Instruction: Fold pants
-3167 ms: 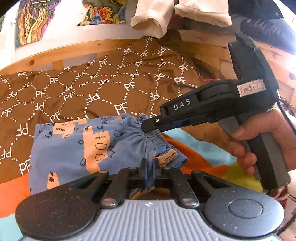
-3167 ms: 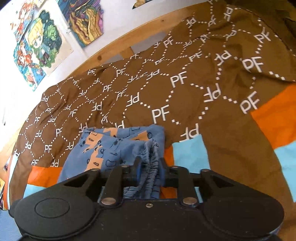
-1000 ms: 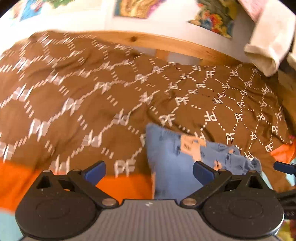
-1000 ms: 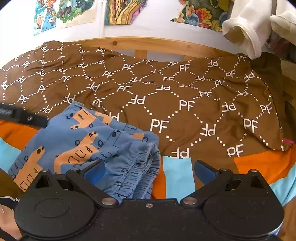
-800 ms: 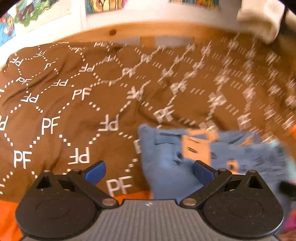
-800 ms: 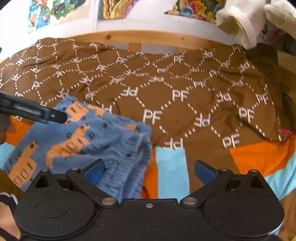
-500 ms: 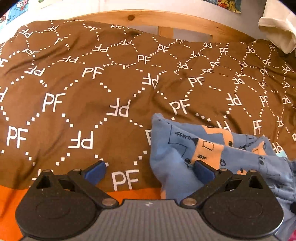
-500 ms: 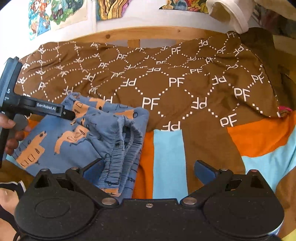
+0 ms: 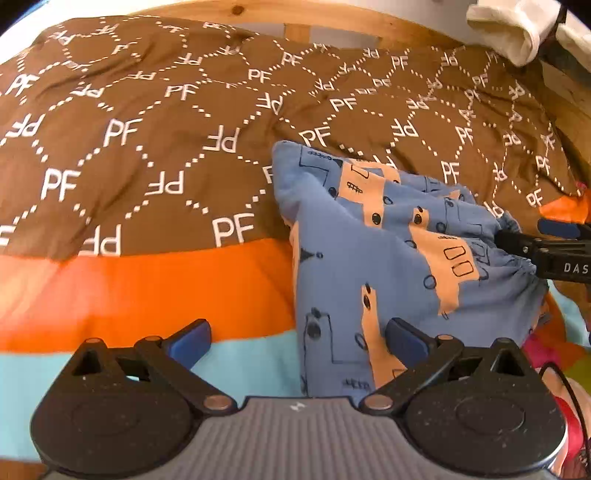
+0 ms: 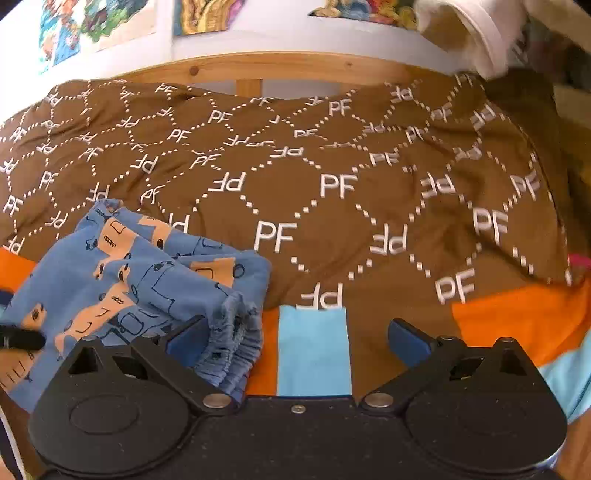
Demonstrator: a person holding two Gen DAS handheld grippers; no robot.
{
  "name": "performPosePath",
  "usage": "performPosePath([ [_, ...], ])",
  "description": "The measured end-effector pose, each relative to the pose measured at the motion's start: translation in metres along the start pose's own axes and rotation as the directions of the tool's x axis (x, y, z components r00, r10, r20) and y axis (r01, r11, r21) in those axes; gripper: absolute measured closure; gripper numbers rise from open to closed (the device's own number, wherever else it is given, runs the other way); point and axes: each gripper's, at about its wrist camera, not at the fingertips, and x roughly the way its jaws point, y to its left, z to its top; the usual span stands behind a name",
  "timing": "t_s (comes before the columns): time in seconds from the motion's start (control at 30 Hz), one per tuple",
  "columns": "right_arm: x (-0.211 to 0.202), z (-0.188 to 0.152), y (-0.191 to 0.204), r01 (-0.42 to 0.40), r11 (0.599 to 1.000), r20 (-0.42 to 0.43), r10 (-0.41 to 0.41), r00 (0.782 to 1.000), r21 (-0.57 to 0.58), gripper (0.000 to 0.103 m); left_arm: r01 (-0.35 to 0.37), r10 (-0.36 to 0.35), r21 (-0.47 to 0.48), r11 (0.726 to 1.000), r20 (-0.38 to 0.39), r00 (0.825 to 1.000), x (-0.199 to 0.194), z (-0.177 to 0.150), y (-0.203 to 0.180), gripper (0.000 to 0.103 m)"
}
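Observation:
Small blue pants (image 9: 388, 258) with orange printed shapes lie folded on the brown, orange and light-blue bedspread (image 9: 147, 166). My left gripper (image 9: 295, 338) is open at their near left edge, with its right pad over the cloth. My right gripper (image 10: 295, 336) is open beside the gathered waistband (image 10: 236, 343), its left pad against it; the pants (image 10: 122, 280) spread to its left. The right gripper's tip also shows in the left wrist view (image 9: 546, 251) at the waistband end.
A wooden bed rail (image 10: 258, 70) runs along the back under a white wall with colourful pictures (image 10: 99, 22). Cream clothes (image 9: 509, 29) hang at the back right. The bedspread reaches far to the left and right of the pants.
Both grippers let go of the waistband and opened. The left gripper swung to the left edge of the pants, then drew nearer. The right gripper stayed by the waistband.

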Motion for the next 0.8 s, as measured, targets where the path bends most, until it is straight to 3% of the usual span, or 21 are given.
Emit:
performPosePath([
  [0.37, -0.044, -0.020, 0.017, -0.022, 0.999, 0.003, 0.022, 1.000, 0.024, 0.001, 0.009, -0.015, -0.125, 0.992, -0.052, 0.999, -0.020, -0.018, 0.013, 0.000],
  [0.8, -0.041, -0.042, 0.022, -0.040, 0.997, -0.069, 0.045, 0.997, 0.072, 0.001, -0.028, 0.022, -0.105, 0.994, -0.052, 0.998, -0.016, -0.024, 0.007, 0.000],
])
